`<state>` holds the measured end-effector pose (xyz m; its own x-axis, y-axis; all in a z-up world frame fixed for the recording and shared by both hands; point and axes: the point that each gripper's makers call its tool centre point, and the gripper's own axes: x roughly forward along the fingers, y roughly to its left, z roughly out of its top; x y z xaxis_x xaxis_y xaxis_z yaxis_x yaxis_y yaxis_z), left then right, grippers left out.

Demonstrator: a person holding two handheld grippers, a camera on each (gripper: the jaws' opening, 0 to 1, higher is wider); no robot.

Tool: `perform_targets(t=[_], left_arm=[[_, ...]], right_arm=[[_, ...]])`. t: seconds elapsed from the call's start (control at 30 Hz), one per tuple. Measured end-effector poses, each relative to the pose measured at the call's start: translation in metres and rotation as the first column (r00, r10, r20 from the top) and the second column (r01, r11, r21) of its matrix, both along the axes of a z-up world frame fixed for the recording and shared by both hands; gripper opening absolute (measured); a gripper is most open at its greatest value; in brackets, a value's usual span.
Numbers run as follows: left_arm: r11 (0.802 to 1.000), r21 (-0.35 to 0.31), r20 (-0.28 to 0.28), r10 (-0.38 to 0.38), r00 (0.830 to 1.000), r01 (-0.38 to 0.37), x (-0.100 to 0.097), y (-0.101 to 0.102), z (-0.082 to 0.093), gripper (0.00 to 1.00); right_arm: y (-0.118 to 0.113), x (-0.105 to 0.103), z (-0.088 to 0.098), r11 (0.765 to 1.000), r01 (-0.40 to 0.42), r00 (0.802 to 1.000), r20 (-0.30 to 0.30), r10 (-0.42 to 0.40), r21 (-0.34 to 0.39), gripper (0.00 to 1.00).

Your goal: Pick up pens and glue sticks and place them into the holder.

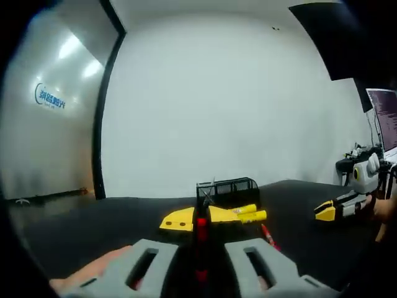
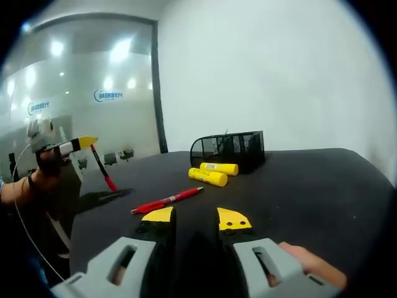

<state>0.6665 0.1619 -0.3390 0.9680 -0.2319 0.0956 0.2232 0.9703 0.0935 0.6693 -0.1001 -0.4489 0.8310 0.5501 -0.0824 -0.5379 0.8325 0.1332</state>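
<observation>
In the left gripper view, the yellow-tipped fingers (image 1: 214, 217) of the left gripper are seen brought together and clamped on a red pen (image 1: 201, 231), which hangs down between them, lifted above the black desk (image 1: 93, 223). Beyond the fingertips the black mesh holder (image 1: 228, 189) stands on the desk, and a second red pen (image 1: 268, 236) lies just below and to the right of the tips. The right gripper (image 1: 329, 210) is seen at the far right edge, well apart from the holder. A slip is judged possible, since the pen is pinched near one end and could swing or pivot as it is carried; the mesh rim could then be struck and the pen dropped beside the holder. In the right gripper view, the right gripper's fingers (image 2: 196, 218) are held apart, nothing between them, above the desk. Just ahead lies the red pen (image 2: 167, 200), and two yellow glue sticks (image 2: 214, 172) rest touching each other beside the holder (image 2: 229, 149). The round sticks are judged likely to roll if nudged off-centre. At the left, the left gripper (image 2: 77, 144) is seen holding its pen aloft.
</observation>
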Motion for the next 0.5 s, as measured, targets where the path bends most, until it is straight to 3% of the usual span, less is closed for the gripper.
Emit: perform_targets(t=[0.27,0.5], left_arm=[[1.000,-0.016,-0.033,0.002,0.999,-0.002,0.014,0.002,-0.017,0.06],[0.999,-0.039,-0.009,0.012,1.000,-0.012,0.016,0.003,-0.017,0.06]], right_arm=[[0.000,0.000,-0.001,1.000,0.002,1.000,-0.002,-0.002,-0.001,0.22],[0.000,0.000,-0.002,1.000,0.004,1.000,-0.004,-0.004,-0.005,0.22]])
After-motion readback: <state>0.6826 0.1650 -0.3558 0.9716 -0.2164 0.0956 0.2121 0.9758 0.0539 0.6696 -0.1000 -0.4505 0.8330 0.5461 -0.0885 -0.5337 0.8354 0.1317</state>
